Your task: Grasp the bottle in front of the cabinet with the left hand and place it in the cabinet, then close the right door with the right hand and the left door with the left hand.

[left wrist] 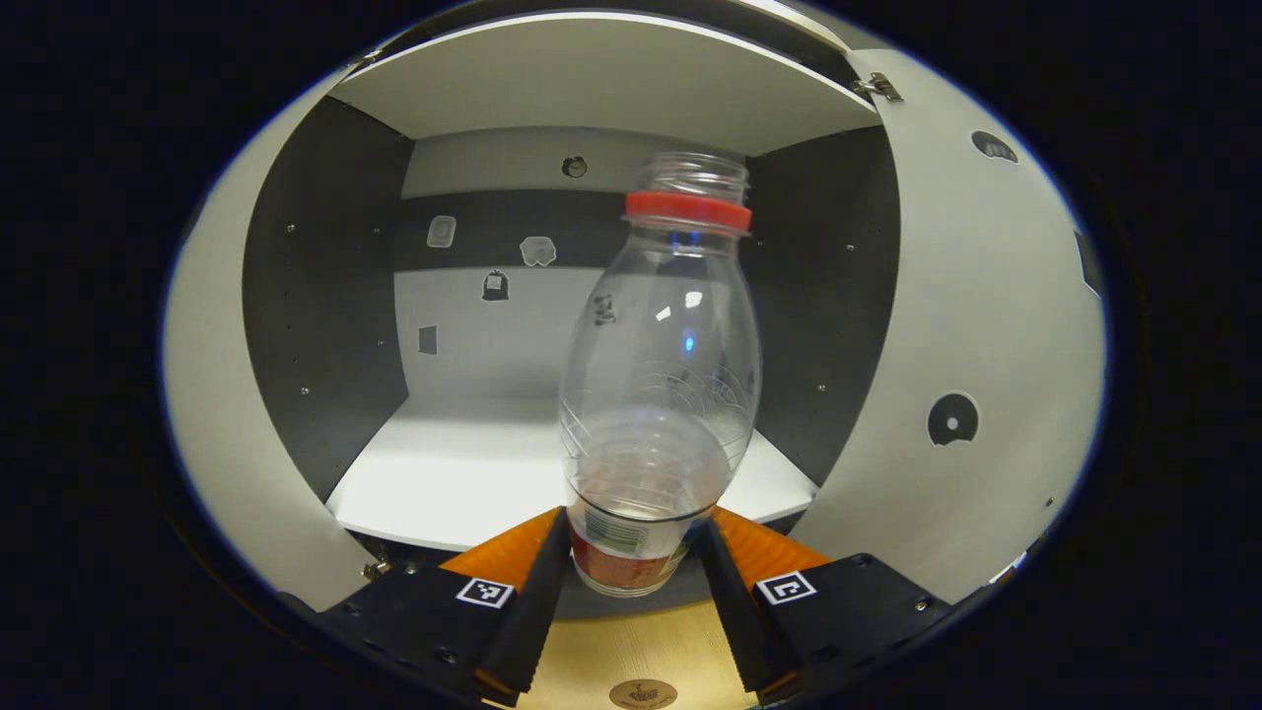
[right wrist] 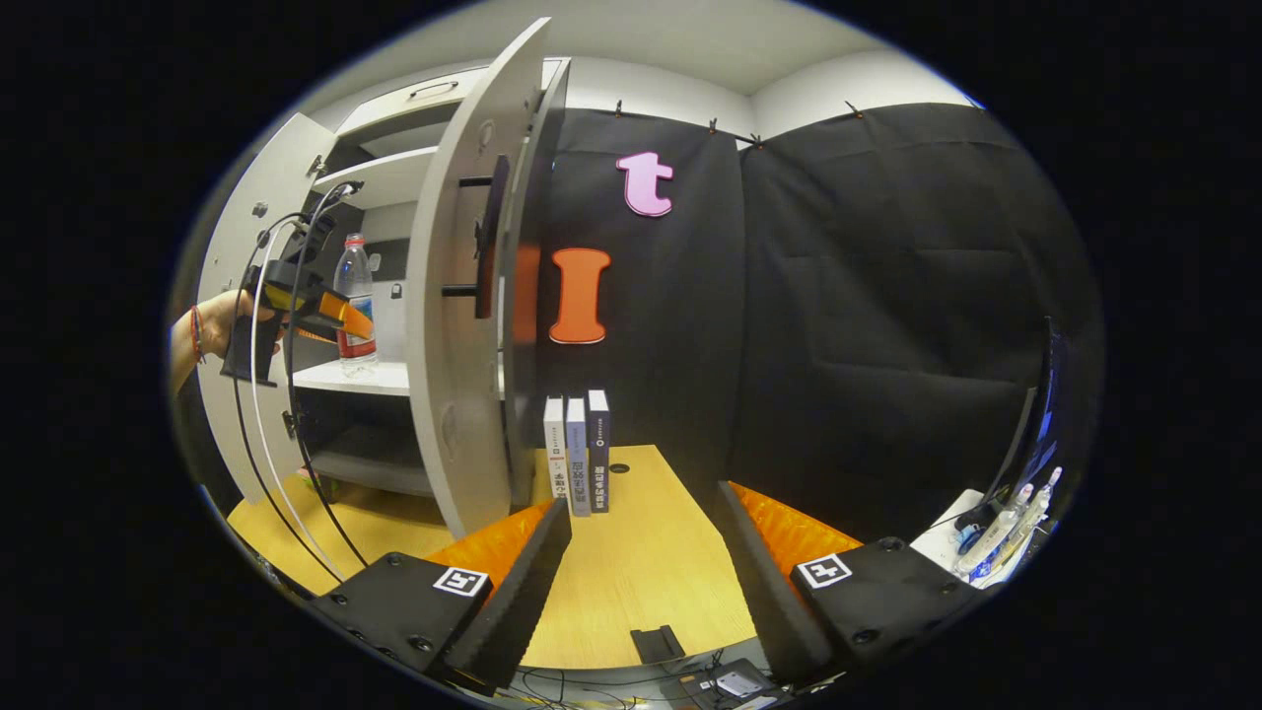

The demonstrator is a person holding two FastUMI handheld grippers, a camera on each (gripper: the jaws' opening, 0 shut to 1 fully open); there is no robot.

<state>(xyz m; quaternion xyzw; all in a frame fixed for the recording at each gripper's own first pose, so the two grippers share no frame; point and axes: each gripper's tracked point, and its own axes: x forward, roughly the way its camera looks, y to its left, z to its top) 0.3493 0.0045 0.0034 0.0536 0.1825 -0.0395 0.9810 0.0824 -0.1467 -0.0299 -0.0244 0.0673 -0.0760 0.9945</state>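
Observation:
A clear plastic bottle [left wrist: 659,375] with a red collar and a red label stands upright between the fingers of my left gripper [left wrist: 636,523], which is shut on its base. The bottle's foot is at the front edge of the white cabinet shelf [left wrist: 454,473]. In the right gripper view the bottle [right wrist: 355,296] rests at shelf level inside the cabinet, with the left gripper [right wrist: 340,314] and a hand [right wrist: 202,330] beside it. Both doors are swung open: the right door [right wrist: 463,325] and the left door [right wrist: 246,296]. My right gripper [right wrist: 641,503] is open and holds nothing, low over the wooden table [right wrist: 641,592].
The right door [left wrist: 976,325] and the left door [left wrist: 212,394] flank the cabinet opening. Three upright books [right wrist: 579,454] stand on the table beside the right door. Cables [right wrist: 286,473] hang from the left gripper. Small items [right wrist: 996,532] lie at the far right.

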